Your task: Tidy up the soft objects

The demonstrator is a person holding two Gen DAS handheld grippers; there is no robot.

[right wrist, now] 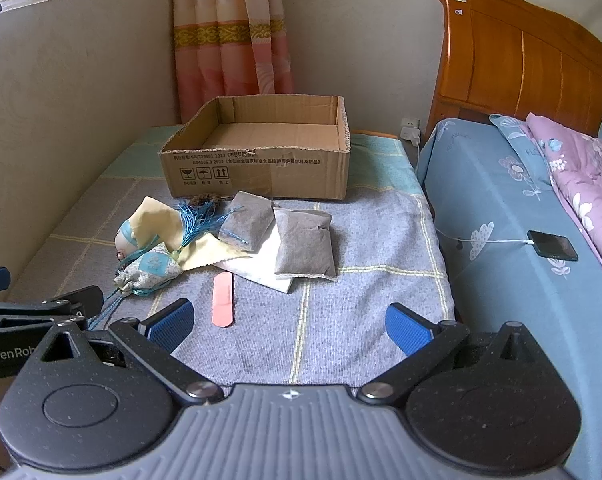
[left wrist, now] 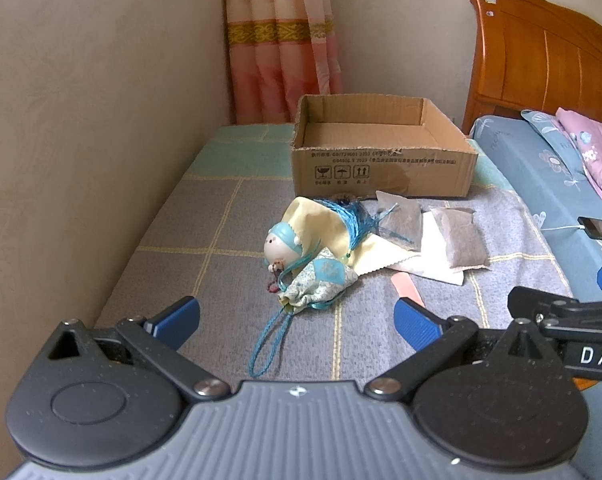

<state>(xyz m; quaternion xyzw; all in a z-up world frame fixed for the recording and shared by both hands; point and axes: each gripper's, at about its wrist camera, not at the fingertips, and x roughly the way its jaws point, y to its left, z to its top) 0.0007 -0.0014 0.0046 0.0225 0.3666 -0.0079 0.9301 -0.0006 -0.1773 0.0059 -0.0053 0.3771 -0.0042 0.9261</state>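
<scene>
An open cardboard box (left wrist: 381,168) (right wrist: 257,172) stands at the back of a grey checked cloth. In front of it lies a pile of soft things: a floral drawstring pouch (left wrist: 321,284) (right wrist: 151,268), a round doll head (left wrist: 281,246) (right wrist: 125,238), a yellow cloth (left wrist: 365,252) (right wrist: 157,216) with a blue tassel (left wrist: 353,220) (right wrist: 197,220), and two grey sachets (left wrist: 461,240) (right wrist: 305,244) (right wrist: 245,224). A pink plaster strip (right wrist: 223,299) (left wrist: 407,286) lies nearer. My left gripper (left wrist: 297,320) is open and empty, short of the pouch. My right gripper (right wrist: 289,324) is open and empty, short of the sachets.
A wall runs along the left of the cloth-covered surface (right wrist: 341,320). A bed with a blue sheet (right wrist: 501,216), a pink quilt (right wrist: 581,176) and a wooden headboard (right wrist: 521,60) is on the right. A phone (right wrist: 553,245) on a charging cable lies on the bed. A curtain (right wrist: 229,32) hangs behind the box.
</scene>
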